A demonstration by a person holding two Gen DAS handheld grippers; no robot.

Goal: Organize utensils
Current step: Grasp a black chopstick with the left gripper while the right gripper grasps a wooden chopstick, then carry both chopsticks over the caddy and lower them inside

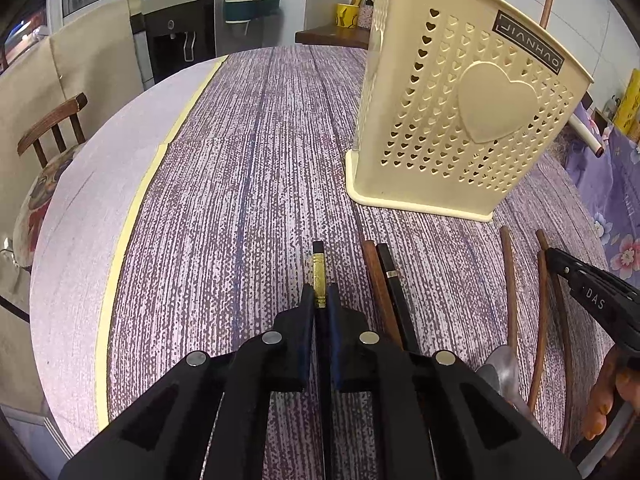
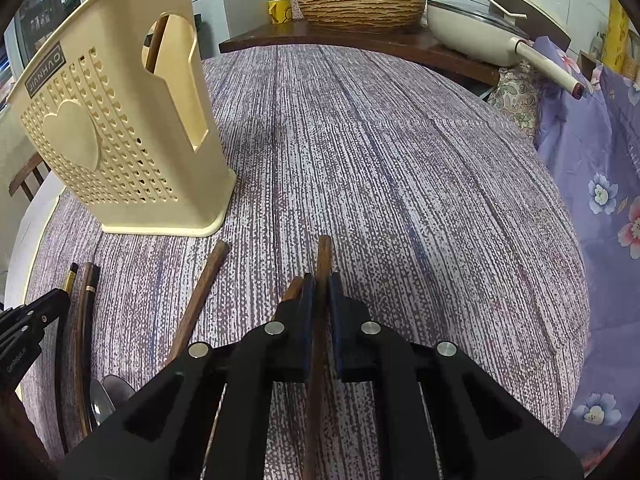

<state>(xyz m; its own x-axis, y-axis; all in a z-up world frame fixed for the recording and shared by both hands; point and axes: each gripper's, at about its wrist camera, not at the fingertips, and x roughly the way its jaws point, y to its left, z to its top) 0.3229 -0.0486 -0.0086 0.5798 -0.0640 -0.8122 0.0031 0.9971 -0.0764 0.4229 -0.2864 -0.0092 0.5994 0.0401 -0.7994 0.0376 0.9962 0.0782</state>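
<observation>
A cream plastic utensil holder (image 1: 460, 120) with heart-shaped holes stands upright on the table; it also shows in the right wrist view (image 2: 120, 140). My left gripper (image 1: 320, 300) is shut on a black chopstick with a gold band (image 1: 319, 276). My right gripper (image 2: 320, 292) is shut on a brown wooden chopstick (image 2: 323, 256). More chopsticks (image 1: 384, 280) and spoons (image 1: 500, 364) lie on the table between the two grippers. In the right wrist view a loose brown chopstick (image 2: 204, 284) lies to the left of my right gripper.
The table has a purple streaked cloth (image 2: 360, 140). A wooden chair (image 1: 52, 128) stands at the left. A woven basket (image 2: 360, 0) and a white pan (image 2: 492, 28) sit on a shelf behind the table. Floral fabric (image 2: 600, 200) lies at the right.
</observation>
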